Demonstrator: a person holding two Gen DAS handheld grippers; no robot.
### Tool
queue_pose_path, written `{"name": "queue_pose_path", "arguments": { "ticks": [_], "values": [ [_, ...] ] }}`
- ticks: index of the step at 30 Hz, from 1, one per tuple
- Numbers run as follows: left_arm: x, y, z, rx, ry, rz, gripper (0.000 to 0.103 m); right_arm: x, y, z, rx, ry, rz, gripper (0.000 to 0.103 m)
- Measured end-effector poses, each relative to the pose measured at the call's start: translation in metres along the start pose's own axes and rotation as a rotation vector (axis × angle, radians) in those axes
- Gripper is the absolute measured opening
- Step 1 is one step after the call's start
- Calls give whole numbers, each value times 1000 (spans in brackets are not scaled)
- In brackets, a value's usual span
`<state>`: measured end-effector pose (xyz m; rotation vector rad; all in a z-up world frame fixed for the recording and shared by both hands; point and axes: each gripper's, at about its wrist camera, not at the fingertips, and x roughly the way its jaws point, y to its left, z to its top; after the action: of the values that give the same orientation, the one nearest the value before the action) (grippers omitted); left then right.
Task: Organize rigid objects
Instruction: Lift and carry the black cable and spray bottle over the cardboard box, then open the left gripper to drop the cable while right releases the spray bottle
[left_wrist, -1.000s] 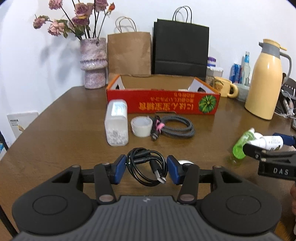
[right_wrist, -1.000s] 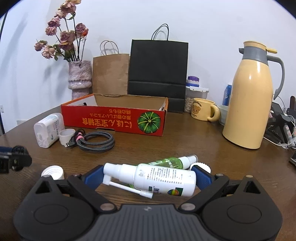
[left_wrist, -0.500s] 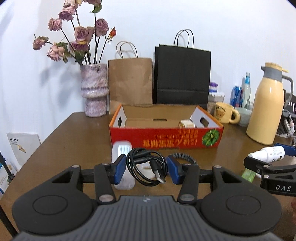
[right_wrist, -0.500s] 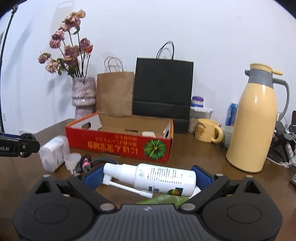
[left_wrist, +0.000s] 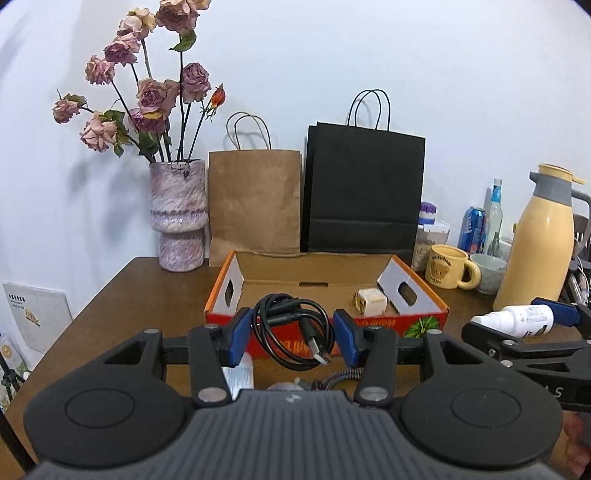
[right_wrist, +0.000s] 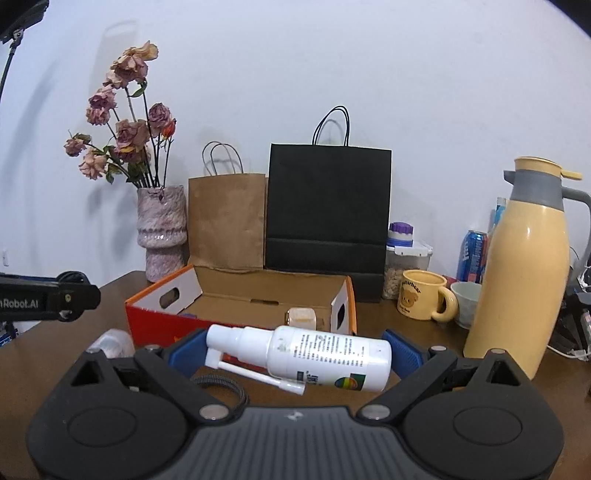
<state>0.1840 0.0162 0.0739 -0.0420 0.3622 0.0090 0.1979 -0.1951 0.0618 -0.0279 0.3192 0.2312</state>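
My dark brown wooden table (left_wrist: 110, 314) carries a shallow red cardboard box (left_wrist: 424, 299). Left of the box stands a mottled pink vase (left_wrist: 177, 218); right of it a yellow mug (left_wrist: 447, 271) and a cream jug (left_wrist: 535, 240), behind it two paper bags (left_wrist: 255, 206), apparently standing on the table.

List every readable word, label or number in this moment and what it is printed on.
"n Robot.AI": side of the left gripper, start cut off by the frame.
"A S": side of the right gripper, partly hidden.
Red cardboard box: print mostly hidden, unreadable.
White spray bottle: label too small.
Yellow mug: lettering blurred.
Blue can: unreadable.
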Motion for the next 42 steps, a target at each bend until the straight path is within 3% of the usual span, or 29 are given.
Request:
{"name": "queue_pose_path", "arguments": {
  "ticks": [17,29,42],
  "values": [
    [77,18,51,-130,-29,50,49,83,5,54,47,-21,5,99],
    [145,25,69,-157,-1,94,49,166,7,65,57,55,25,99],
    [201,23,69,-153,50,142,49,218,2,63,67,117,2,99]
  ]
}}
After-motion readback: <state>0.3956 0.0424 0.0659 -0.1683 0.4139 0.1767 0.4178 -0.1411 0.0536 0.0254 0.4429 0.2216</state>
